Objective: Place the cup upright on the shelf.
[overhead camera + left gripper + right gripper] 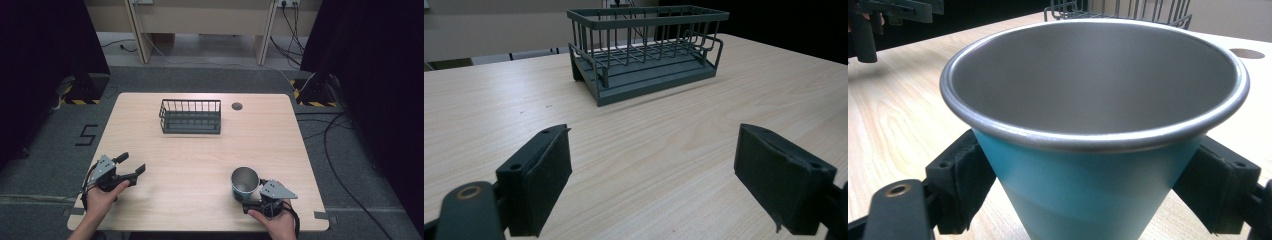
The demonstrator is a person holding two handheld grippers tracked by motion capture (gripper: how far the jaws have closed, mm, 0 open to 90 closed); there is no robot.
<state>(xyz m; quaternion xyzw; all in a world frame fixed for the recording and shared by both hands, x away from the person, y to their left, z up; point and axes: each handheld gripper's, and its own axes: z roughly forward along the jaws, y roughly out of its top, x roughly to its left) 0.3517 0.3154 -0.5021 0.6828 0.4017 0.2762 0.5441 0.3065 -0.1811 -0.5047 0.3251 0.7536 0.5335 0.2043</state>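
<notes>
My right claw (1093,200) is clamped on the blue metal cup (1093,165) low on its taper, so I squeeze evenly and lift straight to avoid slipping. The wire basket (190,116) sits well ahead on the bench (200,160); my left claw (654,175), jaws apart, idles aside.

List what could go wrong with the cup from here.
The cup tapers downward, and the right hand-held gripper pinches its smooth blue wall low down, so it may tip or slip when lifted. The basket stands far across the table; its raised wire rim could catch the cup's base.
</notes>
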